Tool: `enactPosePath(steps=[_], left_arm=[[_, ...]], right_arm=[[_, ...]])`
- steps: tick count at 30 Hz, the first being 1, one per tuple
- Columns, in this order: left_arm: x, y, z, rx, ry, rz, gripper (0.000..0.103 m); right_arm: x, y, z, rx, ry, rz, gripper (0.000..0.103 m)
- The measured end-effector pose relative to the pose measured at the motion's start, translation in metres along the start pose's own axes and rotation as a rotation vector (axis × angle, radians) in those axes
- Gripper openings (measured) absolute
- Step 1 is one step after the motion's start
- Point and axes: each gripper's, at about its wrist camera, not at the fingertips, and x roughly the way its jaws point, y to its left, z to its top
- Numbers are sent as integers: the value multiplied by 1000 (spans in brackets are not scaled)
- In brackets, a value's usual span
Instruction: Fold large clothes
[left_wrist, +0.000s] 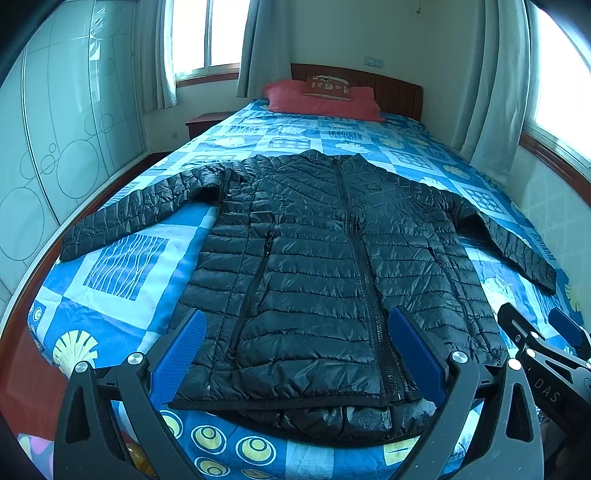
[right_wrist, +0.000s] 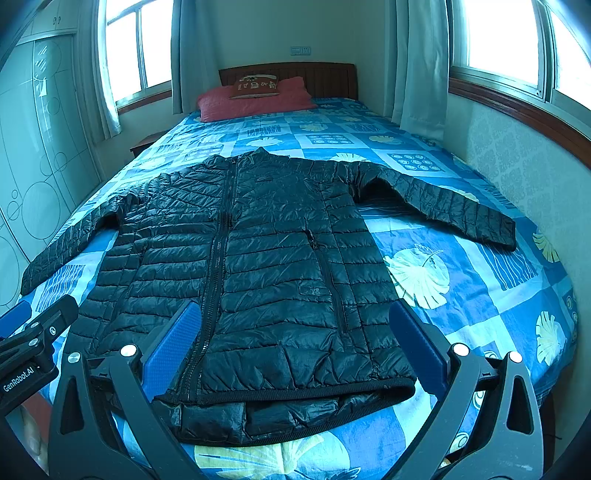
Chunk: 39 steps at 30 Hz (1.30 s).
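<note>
Left gripper (left_wrist: 295, 354) and right gripper (right_wrist: 295, 350), both spread wide, hover over the quilted, glossy black jacket (left_wrist: 314, 266); only in the right view do we see its right cuff (right_wrist: 498, 232) whole.

Two matte black, Y-shaped gripper frames are seen. On the left gripper (left_wrist: 297, 350), textured blue rectangular pads (left_wrist: 183, 354) are carried, and round silver screws are set at the pivots. The same build is shown on the right gripper (right_wrist: 295, 347). White lettering, "DAS" and "GenRobot.AI", is printed on the black bodies.
</note>
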Motion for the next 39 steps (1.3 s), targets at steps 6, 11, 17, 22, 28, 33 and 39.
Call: enactPosePath(steps=[6,11,17,22,28,33,39], left_arm=[[1,4,-3,-2,-1,0,98],[1,1,-1,0,3,0,98],[1,0,0,1,2,1,98],[0,1,-1,-1,4,2,98],[2,1,-3,-4,8,4,98],[2,2,-4,-6,10,4,98],[4,2,-4,-7,11,5,98]], right_arm=[[0,-1,0,0,-1,0,101],[0,-1,1,-1,0,0,101],[1,-1,0,-1,0,-2,101],[1,0,-1,-2,1,0,101],[1,-1,-2,-2,4,1,101],[2,0,-1,-3,4,0,101],[1,0,-1,-3,5,1,101]])
